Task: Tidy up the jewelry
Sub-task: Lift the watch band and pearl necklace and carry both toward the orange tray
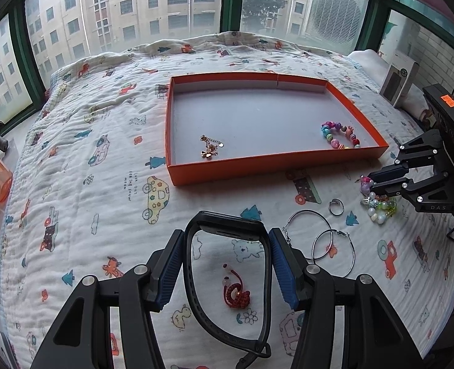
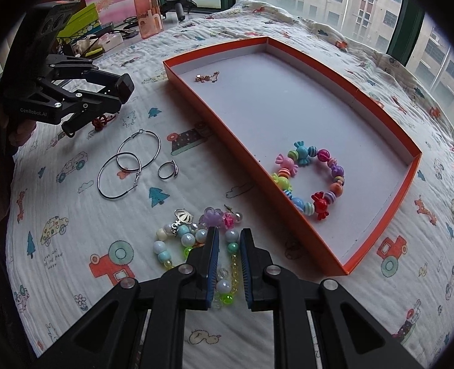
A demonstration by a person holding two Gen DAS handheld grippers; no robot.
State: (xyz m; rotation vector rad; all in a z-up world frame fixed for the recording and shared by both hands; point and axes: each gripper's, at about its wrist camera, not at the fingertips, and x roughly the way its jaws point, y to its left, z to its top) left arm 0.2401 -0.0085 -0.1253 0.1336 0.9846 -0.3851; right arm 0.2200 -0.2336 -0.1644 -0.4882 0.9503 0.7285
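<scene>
My left gripper point(image 1: 227, 246) is shut on a black wristband point(image 1: 227, 224), its blue pads pressing the loop's two sides above the cartoon-print blanket. A red knotted cord point(image 1: 236, 292) lies on the blanket under the loop. My right gripper point(image 2: 228, 236) is shut on a strand of the pastel pearl-bead bracelet point(image 2: 190, 240), which rests on the blanket beside the orange tray point(image 2: 227, 129). Inside the tray lie a gold chain point(image 2: 207, 77) and a colourful candy-bead bracelet point(image 2: 310, 181). Two silver hoop earrings point(image 2: 99, 178) and a ring point(image 2: 159, 170) lie between the grippers.
Windows close off the far side of the bed. An orange water bottle point(image 2: 147, 9) and desk clutter stand off the bed's left edge. A small boxed item point(image 1: 400, 81) stands at the far right. Open blanket lies left of the tray.
</scene>
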